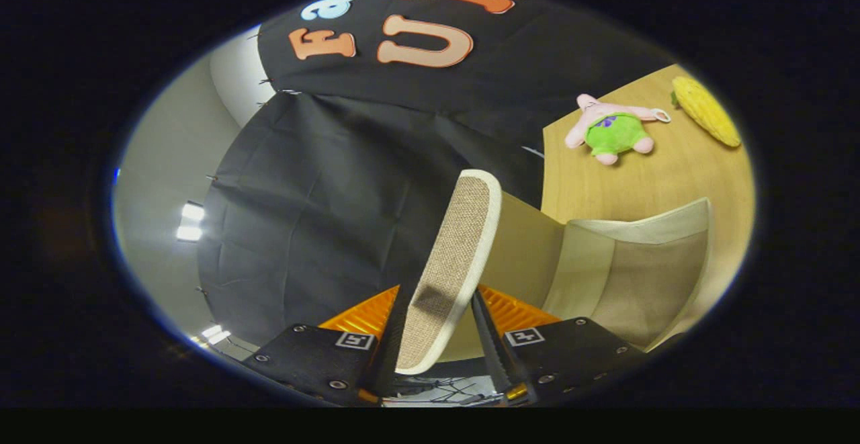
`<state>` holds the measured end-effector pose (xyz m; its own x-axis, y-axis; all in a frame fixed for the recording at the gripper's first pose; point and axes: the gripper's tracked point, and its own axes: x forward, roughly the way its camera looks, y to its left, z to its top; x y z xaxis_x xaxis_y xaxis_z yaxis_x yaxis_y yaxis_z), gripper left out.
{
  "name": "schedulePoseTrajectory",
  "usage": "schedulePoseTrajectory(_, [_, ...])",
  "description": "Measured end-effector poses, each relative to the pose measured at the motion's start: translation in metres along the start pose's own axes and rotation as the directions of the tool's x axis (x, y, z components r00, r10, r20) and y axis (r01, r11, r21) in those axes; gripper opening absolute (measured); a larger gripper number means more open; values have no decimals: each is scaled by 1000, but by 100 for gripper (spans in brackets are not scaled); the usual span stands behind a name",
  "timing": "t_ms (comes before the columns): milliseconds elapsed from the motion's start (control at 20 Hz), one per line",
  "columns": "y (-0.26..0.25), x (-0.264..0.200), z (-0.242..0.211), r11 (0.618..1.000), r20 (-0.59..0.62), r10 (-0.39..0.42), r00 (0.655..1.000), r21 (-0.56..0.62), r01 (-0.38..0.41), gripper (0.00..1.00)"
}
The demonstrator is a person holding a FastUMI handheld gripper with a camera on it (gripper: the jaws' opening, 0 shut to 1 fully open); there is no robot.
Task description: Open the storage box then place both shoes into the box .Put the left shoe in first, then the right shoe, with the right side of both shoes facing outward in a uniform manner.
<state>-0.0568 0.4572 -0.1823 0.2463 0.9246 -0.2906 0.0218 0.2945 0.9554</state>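
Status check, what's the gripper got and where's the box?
Gripper shut on shoe, sole showing, lifted off the table. Storage box open, beside and beyond the shoe. Plush toy and corn farther back on table, not blocking.

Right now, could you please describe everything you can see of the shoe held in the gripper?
The shoe shows its underside: a flat, tan, woven-looking sole with a cream rim, toe end rounded. It stands tilted between the fingers of the gripper, which press on both its sides, and is lifted in front of the black cloth. Beyond it stands the beige storage box on the wooden table.
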Motion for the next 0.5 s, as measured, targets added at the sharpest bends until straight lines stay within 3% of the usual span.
schedulePoseTrajectory(300, [1,34,-19,998,-44,-57,997,-39,55,42])
schedulePoseTrajectory(450, [-21,28,-14,983,-8,-142,990,-117,140,42])
schedulePoseTrajectory(500, [-37,21,-9,973,5,-182,983,-141,180,51])
